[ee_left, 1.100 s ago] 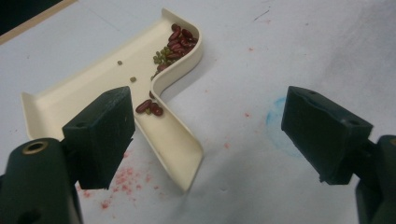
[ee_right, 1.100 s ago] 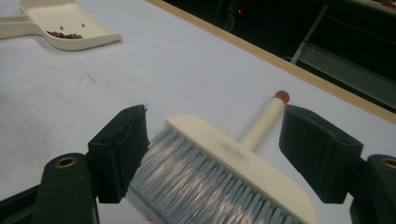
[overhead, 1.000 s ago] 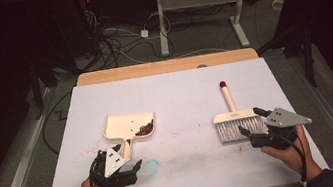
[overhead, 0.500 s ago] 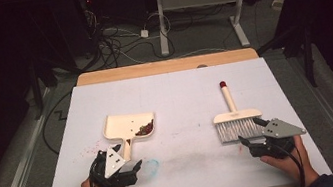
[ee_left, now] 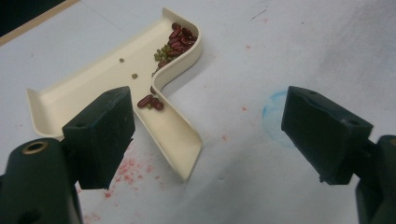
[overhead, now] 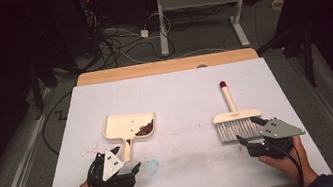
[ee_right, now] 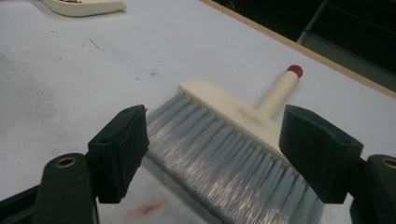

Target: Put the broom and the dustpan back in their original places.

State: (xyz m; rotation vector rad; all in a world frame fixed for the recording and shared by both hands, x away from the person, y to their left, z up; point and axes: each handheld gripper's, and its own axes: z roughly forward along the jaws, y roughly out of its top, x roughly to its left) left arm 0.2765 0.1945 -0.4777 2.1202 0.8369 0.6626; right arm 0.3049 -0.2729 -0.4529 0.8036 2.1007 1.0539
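Your left gripper (overhead: pixel 133 169) gapes wide just behind the dustpan (overhead: pixel 127 127) handle; your right gripper (overhead: pixel 243 138) gapes wide at the hand brush (overhead: pixel 235 119) bristles.

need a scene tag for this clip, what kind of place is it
Probably a lab or workshop recording setup, not a home: a white-covered table in a dark room, loose cables on the floor, and a bare metal desk frame behind.
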